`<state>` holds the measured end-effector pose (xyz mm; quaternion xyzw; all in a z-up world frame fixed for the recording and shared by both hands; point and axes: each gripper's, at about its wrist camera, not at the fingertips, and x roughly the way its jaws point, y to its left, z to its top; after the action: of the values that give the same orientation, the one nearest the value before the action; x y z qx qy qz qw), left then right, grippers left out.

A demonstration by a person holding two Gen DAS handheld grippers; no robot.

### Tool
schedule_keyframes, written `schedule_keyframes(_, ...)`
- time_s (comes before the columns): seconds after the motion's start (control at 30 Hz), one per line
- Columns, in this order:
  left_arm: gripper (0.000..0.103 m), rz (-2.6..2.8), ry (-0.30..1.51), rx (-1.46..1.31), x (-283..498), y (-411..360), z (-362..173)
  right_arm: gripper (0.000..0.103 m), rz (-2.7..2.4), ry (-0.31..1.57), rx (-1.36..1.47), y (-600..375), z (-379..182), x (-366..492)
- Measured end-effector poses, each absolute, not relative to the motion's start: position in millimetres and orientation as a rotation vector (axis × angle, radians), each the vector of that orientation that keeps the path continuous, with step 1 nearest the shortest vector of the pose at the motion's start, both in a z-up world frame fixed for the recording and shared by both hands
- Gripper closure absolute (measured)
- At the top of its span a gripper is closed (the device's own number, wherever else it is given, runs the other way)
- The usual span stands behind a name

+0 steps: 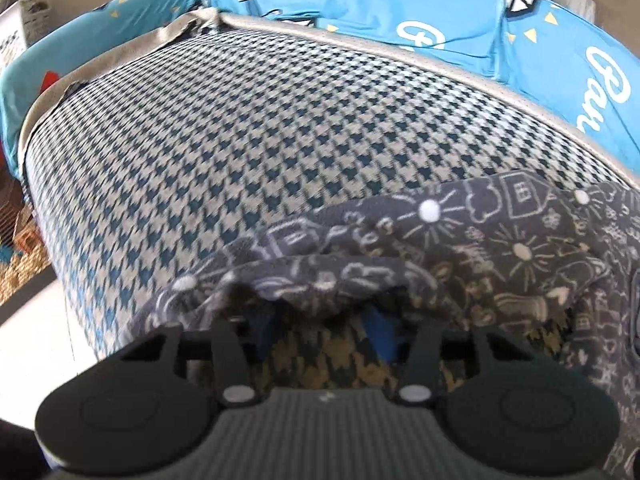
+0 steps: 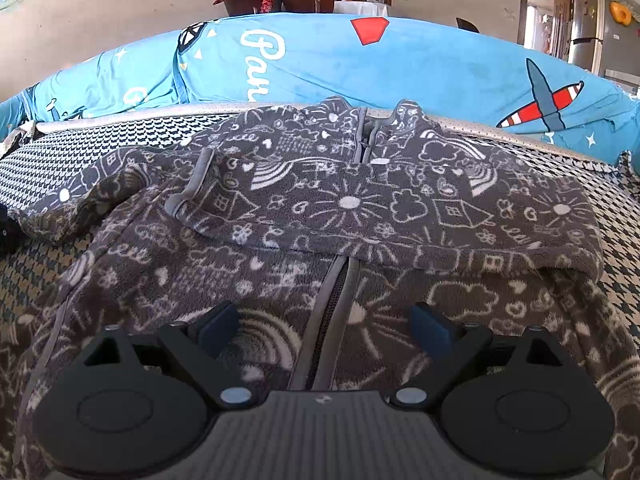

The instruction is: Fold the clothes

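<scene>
Nearest the left wrist camera, the left gripper (image 1: 320,320) has its two blue fingers (image 1: 266,330) partly hidden under a bunched fold of the dark grey printed fleece garment (image 1: 460,240). That fold drapes over both fingertips, and houndstooth fabric shows in the gap between them. Whether the pads actually pinch the cloth cannot be told from this view.

Ahead of those fingers stretches the houndstooth cushion (image 1: 260,140), edged by pale piping (image 1: 400,46). Beyond it lies a bright blue blanket (image 1: 440,8) with white lettering and stars.

In the right wrist view, the right gripper (image 2: 324,324) hovers with its fingers (image 2: 218,326) spread wide and nothing between them. Directly below and between the fingers runs the garment's grey zipper (image 2: 332,300). Just ahead of the fingertips, one sleeve (image 2: 360,208) lies folded across the chest, with its grey cuff (image 2: 196,184) ahead and to the left. Another sleeve (image 2: 76,200) trails off far to the left. At the far end, the collar (image 2: 372,120) reaches the cushion's pale piping.
</scene>
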<state>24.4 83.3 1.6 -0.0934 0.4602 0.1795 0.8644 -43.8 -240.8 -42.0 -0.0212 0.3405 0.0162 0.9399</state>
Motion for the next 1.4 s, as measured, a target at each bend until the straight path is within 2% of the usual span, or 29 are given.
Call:
schedule_keyframes(0.53, 0.058, 0.258, 0.963, -0.124, 34, 47, -3, 0.004, -0.003, 0.725, -0.039, -235, -41, -38)
schedule_keyframes(0.67, 0.046, 0.248, 0.983, -0.124, 36, 44, -10, 0.003, -0.012, 0.726, -0.04, -233, -42, -37)
schedule_keyframes(0.77, 0.041, 0.244, 0.98, -0.113, 32, 40, -9, 0.003, -0.018, 0.728, -0.041, -232, -42, -36)
schedule_keyframes(0.8, 0.038, 0.247, 0.977, -0.112, 31, 40, -8, 0.002, -0.02, 0.73, -0.04, -232, -42, -36)
schedule_keyframes(0.83, 0.029, 0.25, 0.975, -0.111, 31, 40, -8, 0.002, -0.022, 0.731, -0.039, -232, -42, -36)
schedule_keyframes(0.87, 0.025, 0.254, 0.972, -0.11, 30, 39, -8, 0.002, -0.023, 0.731, -0.038, -232, -42, -36)
schedule_keyframes(1.13, 0.02, 0.264, 0.983, -0.13, 26, 46, -12, 0.001, -0.026, 0.72, -0.037, -231, -43, -37)
schedule_keyframes(1.4, 0.009, 0.291, 0.996, -0.125, 23, 49, -18, 0.0, -0.028, 0.704, -0.04, -230, -43, -38)
